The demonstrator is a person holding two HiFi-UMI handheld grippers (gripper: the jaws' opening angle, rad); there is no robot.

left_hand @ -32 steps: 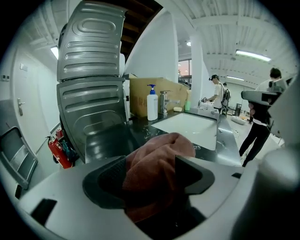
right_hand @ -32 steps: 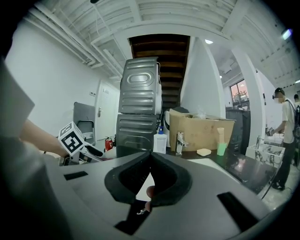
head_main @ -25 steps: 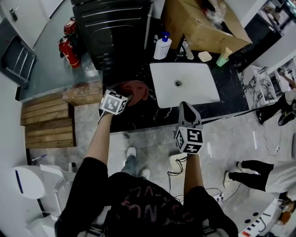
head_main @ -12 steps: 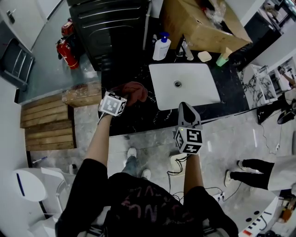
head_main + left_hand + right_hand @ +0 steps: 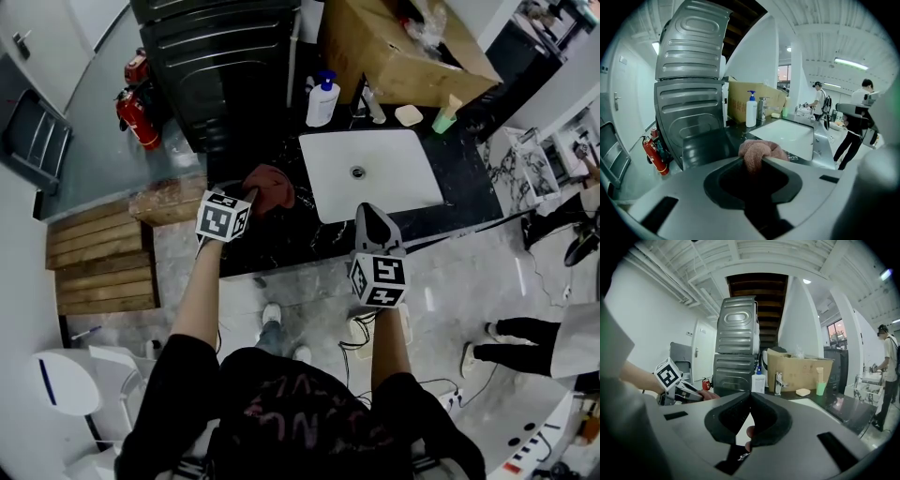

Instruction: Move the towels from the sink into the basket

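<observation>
Left gripper view: L hand-held gripper [image 5: 753, 162] just closed onto towel [image 5: 769, 150].

Room is bright w/ even white light. A strip light [image 5: 851, 61] glows up high and a window [image 5: 836, 333] shines pink. The white sink [image 5: 394, 183] looks v. bright. Both gripper views bend round w/ dark corners. Pink towel [image 5: 757, 152] is sharp; left gripper [image 5: 752, 160] body near the lens is fuzzy.

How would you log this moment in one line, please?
left tongs: just closing, clamped on towel | towel: over counter, beside sink | right tongs: shut, empty
</observation>
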